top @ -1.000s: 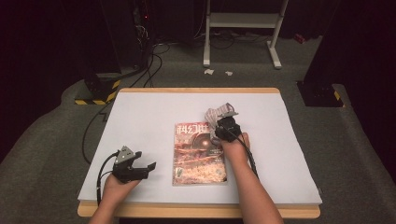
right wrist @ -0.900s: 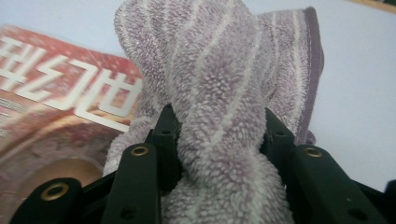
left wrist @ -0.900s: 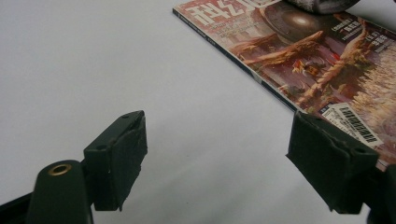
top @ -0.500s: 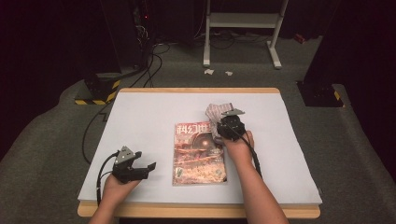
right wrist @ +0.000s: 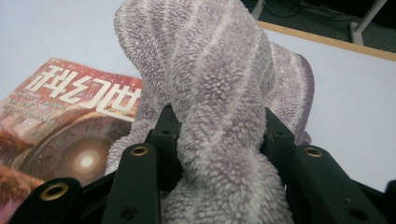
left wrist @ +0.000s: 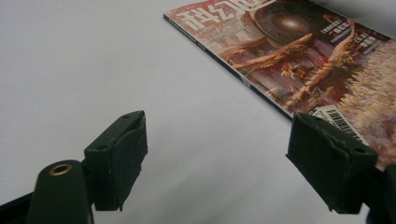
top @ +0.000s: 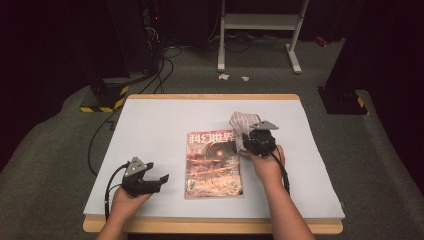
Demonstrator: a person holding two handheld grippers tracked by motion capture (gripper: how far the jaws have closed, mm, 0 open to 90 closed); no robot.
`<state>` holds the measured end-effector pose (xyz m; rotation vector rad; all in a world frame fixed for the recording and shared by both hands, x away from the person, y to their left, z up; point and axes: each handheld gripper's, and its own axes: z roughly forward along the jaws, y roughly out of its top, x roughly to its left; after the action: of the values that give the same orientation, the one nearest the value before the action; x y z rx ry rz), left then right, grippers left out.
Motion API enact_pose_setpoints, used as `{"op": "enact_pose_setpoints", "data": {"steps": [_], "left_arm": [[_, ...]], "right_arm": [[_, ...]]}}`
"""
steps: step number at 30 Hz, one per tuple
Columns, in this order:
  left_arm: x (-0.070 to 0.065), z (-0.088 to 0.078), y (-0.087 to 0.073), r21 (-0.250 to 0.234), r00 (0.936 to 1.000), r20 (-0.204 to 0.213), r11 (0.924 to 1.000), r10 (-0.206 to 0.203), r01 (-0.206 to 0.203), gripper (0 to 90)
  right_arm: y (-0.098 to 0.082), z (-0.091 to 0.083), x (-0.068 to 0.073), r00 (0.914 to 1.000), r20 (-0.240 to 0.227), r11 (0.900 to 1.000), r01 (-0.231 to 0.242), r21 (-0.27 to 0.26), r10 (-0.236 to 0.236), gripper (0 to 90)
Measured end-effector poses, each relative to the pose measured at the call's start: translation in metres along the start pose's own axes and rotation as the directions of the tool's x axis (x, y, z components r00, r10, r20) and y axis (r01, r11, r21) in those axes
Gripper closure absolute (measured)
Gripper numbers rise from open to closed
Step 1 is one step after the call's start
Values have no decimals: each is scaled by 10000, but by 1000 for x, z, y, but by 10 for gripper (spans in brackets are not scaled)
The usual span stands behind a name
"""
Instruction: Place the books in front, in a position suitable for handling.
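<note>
A magazine [top: 212, 162] with a reddish cover lies in the middle of the white table [top: 165, 120]; its cover also shows in the left gripper view [left wrist: 303, 60] and in the right gripper view [right wrist: 65, 121]. My right gripper [top: 245, 140] is shut on a bunched lilac striped towel [top: 241, 125], lifted beside the magazine's top right corner. The towel [right wrist: 219, 93] bulges up between the two black jaws. My left gripper [top: 159, 181] rests low near the table's front left, open with nothing between its fingers [left wrist: 119, 158], pointing toward the magazine's left edge.
The table's wooden edge [top: 210, 96] runs along the back. Beyond it on the floor stand a white metal frame [top: 260, 25], black equipment with cables [top: 125, 50] and a yellow-black striped base [top: 102, 106].
My right gripper has carried the towel up and to the right, off the magazine's top right corner. The left gripper has stayed where it was.
</note>
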<state>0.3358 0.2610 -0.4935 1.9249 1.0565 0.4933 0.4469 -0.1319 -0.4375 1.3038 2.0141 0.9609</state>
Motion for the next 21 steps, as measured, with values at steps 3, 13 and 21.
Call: {"op": "enact_pose_setpoints", "data": {"steps": [3,13,21], "left_arm": [[-2,2,0,63,10000,26,10000,35,-35,202],[-8,3,1,115,9997,52,9997,237,-237,206],[-12,4,2,130,9995,151,9996,265,-267,207]], "right_arm": [[-12,-13,-5,9999,131,10000,44,-76,-43,593],[-57,-48,-30,9982,607,10000,11,64,-15,589],[-87,-63,-39,9978,629,9990,-240,377,216,585]]}}
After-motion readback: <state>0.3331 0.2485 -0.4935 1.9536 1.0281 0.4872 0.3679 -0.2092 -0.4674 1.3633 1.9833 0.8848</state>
